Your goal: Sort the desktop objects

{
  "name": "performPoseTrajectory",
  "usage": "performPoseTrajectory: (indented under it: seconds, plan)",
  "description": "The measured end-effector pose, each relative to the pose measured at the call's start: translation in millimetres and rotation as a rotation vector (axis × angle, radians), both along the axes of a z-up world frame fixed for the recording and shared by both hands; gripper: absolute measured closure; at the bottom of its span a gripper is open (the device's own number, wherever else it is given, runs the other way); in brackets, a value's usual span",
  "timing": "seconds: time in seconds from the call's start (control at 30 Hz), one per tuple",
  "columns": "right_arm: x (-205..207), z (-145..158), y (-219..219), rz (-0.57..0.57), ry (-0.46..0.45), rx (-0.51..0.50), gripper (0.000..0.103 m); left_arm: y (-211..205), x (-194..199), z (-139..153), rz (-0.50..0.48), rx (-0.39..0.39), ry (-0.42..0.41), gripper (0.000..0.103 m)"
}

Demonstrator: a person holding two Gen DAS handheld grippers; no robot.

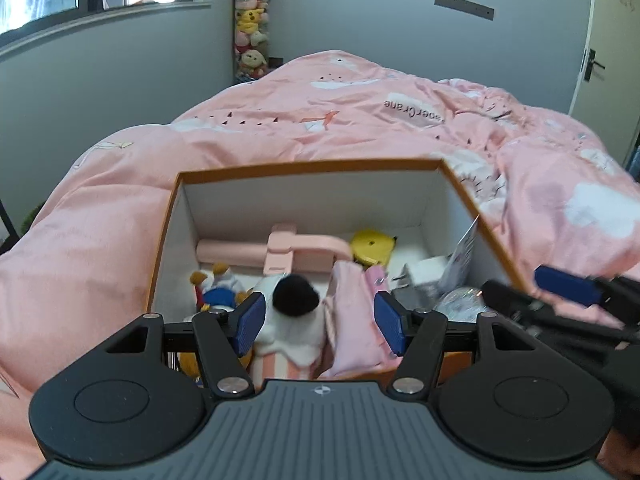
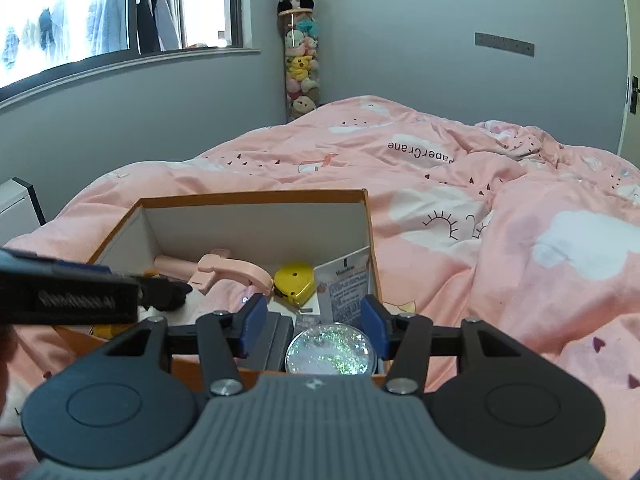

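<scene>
Hiding box [image 1: 304, 170] front rim: both hand-held grippers, left [image 1: 320, 320], right [image 2: 314, 322], gaped empty | one tape measure [image 2: 294, 282] | one glitter disc [image 2: 331, 350], partly cut off

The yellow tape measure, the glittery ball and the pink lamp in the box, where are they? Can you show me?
yellow tape measure [image 2: 294, 283], right wrist view, on its flat yellow top face.
glittery ball [image 2: 331, 354], right wrist view, on the middle of its sparkly dome.
pink lamp [image 1: 316, 242], left wrist view, on its curved arm.

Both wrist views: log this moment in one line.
left gripper: open | right gripper: open | both over orange cardboard box | nothing held
</scene>
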State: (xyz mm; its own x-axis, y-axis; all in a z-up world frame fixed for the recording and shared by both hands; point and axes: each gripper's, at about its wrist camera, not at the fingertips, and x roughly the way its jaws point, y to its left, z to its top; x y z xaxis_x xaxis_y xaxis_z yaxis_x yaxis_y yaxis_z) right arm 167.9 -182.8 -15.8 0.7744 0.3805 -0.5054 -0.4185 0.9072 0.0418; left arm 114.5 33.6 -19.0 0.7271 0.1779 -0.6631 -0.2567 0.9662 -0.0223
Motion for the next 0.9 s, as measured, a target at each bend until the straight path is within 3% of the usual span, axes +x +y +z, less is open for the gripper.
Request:
performPoseTrajectory:
  seconds: [0.23, 0.5, 0.73, 0.9]
  plan:
    - [4.1, -13.1, -8.0, 0.015, 0.011, 0.037, 0.041, -15.1, -9.9, -20.0, 0.025, 0.078, -0.052, 0.030]
    - [1.5, -24.6, 1.6, 0.063, 0.012, 0.003, 0.041, -10.3, -12.4, -30.9, 0.061, 0.058, -0.030, 0.025]
    - [7.0, -34.2, 4.1, 0.066, 0.036, -0.005, 0.038, -9.3, -12.1, -38.2, 0.094, 0.059, -0.034, 0.013]
    - [8.4, -35.6, 5.8, 0.064, 0.037, -0.011, 0.037, -2.9, -10.4, -40.1, 0.098, 0.027, -0.029, 0.012]
